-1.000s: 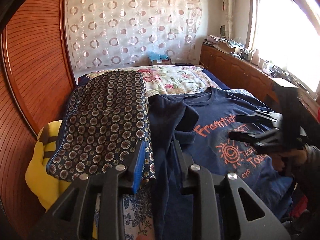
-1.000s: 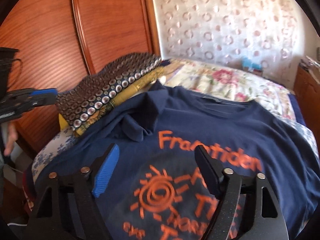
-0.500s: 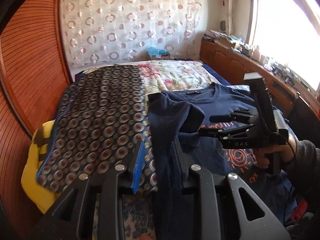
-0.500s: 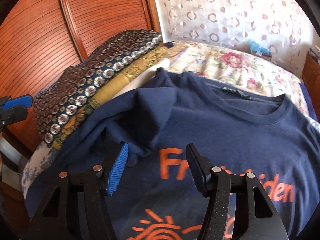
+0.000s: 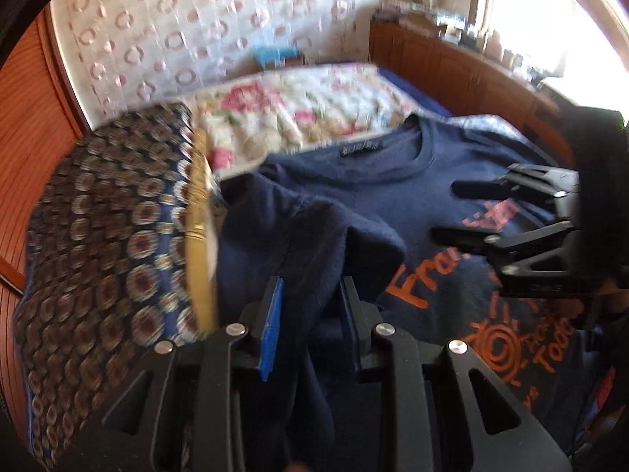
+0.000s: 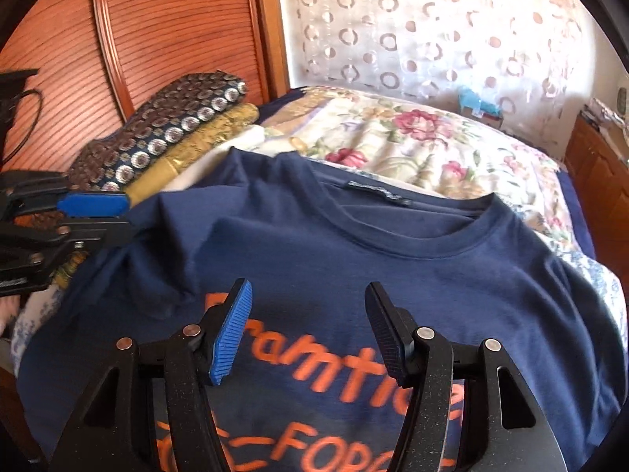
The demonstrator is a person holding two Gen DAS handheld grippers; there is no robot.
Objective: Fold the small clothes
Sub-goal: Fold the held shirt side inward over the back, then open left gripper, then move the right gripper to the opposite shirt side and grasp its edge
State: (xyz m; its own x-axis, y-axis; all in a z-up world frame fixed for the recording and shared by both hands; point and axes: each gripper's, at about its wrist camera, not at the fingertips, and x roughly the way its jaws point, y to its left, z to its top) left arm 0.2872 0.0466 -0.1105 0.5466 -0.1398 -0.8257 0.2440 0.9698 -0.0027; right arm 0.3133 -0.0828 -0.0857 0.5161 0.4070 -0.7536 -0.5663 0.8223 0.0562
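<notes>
Left wrist view: the left gripper [image 5: 310,295], low centre, is clenched on the navy T-shirt's [image 5: 373,192] folded sleeve; the shirt fills the frame's middle and right.

Right wrist view: the right gripper [image 6: 308,314], released, hovers over the shirt's orange print [image 6: 334,358] on the bed [image 6: 432,145].

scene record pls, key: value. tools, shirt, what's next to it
garment: navy T-shirt with orange print, front up on the bed
sleeve: one sleeve folded in over the chest
left tool: fingers either side of the sleeve fabric; grip cannot be confirmed, frame blurred
right tool: open, over the orange print, holding nothing
beside shirt: folded patterned cloth on a mustard one
bedding: floral quilt beyond the collar
</notes>
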